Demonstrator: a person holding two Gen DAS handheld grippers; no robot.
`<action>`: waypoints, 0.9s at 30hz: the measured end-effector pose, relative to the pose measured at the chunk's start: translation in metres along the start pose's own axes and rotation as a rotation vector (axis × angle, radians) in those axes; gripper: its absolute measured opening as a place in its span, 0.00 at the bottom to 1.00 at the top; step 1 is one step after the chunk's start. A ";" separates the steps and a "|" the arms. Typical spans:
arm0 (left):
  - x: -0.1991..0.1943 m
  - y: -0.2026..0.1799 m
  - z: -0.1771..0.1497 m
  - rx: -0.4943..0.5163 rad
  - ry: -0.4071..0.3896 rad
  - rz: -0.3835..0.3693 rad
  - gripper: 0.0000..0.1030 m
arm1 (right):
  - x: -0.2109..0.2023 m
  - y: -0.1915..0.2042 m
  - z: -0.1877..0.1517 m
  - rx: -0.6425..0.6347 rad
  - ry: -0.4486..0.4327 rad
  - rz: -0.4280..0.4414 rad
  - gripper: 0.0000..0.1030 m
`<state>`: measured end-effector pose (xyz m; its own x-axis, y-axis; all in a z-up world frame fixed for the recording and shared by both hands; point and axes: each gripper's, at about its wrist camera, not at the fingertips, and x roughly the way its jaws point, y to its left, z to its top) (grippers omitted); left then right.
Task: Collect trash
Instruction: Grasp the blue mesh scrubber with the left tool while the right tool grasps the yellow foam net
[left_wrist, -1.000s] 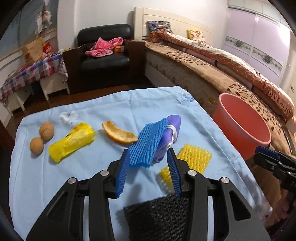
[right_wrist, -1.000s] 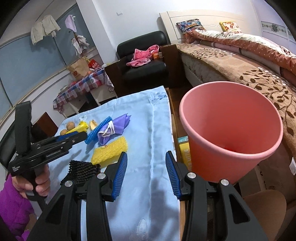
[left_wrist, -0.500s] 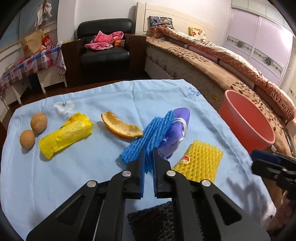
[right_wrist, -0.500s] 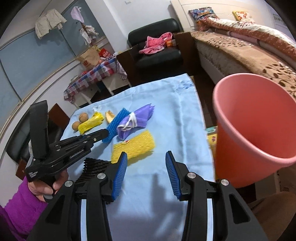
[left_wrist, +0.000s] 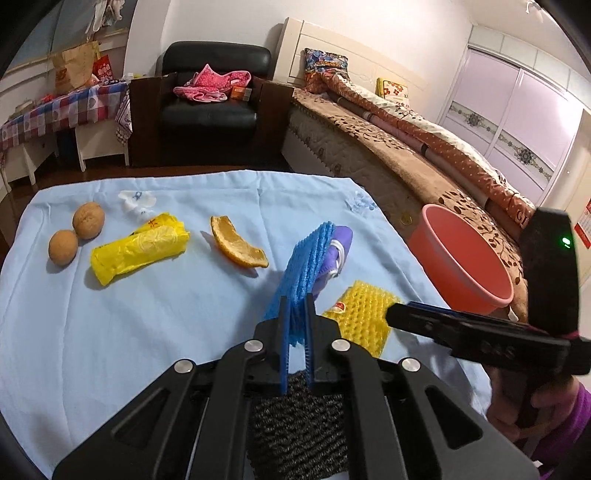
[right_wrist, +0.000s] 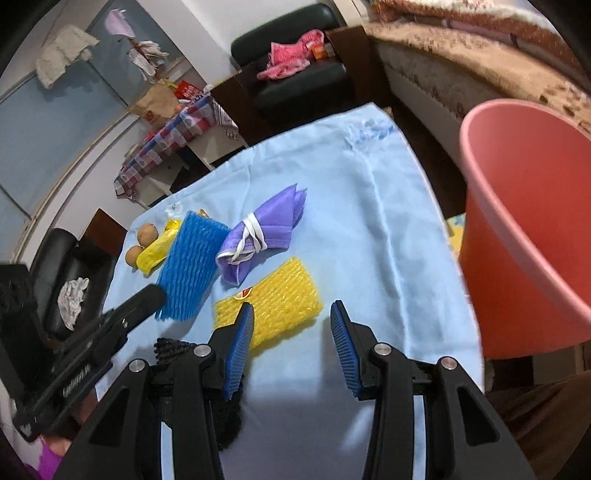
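Observation:
My left gripper (left_wrist: 296, 310) is shut on the blue foam net (left_wrist: 303, 269) and holds it lifted above the light blue cloth (left_wrist: 147, 314); it also shows in the right wrist view (right_wrist: 190, 266). My right gripper (right_wrist: 291, 325) is open and empty, just above the yellow foam net (right_wrist: 271, 304), which also shows in the left wrist view (left_wrist: 364, 314). The purple mask (right_wrist: 264, 229) lies beside it. The pink bin (right_wrist: 528, 221) stands off the table's right edge and shows in the left wrist view (left_wrist: 461, 258).
On the cloth lie an orange peel (left_wrist: 236, 243), a yellow bag (left_wrist: 140, 251), two walnuts (left_wrist: 75, 232) and a black net (left_wrist: 295, 424) near the front edge. A bed (left_wrist: 406, 147) and a black armchair (left_wrist: 210, 107) stand beyond the table.
My left gripper closed on the blue foam net and lifted it. My right gripper swung left from the bin toward the yellow foam net.

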<state>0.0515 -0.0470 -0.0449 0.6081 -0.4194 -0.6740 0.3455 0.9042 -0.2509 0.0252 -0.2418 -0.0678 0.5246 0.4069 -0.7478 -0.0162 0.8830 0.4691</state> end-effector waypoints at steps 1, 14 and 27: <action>0.000 0.000 -0.001 -0.004 0.003 -0.001 0.06 | 0.003 0.000 0.001 0.007 0.008 0.003 0.41; -0.002 -0.004 -0.008 -0.015 0.011 -0.002 0.06 | -0.006 0.008 -0.002 -0.061 -0.043 0.004 0.07; -0.015 -0.018 0.002 0.006 -0.021 0.002 0.06 | -0.054 0.002 0.003 -0.081 -0.176 -0.016 0.06</action>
<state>0.0377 -0.0571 -0.0284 0.6233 -0.4196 -0.6598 0.3487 0.9044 -0.2458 -0.0008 -0.2626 -0.0253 0.6660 0.3520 -0.6576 -0.0714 0.9077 0.4136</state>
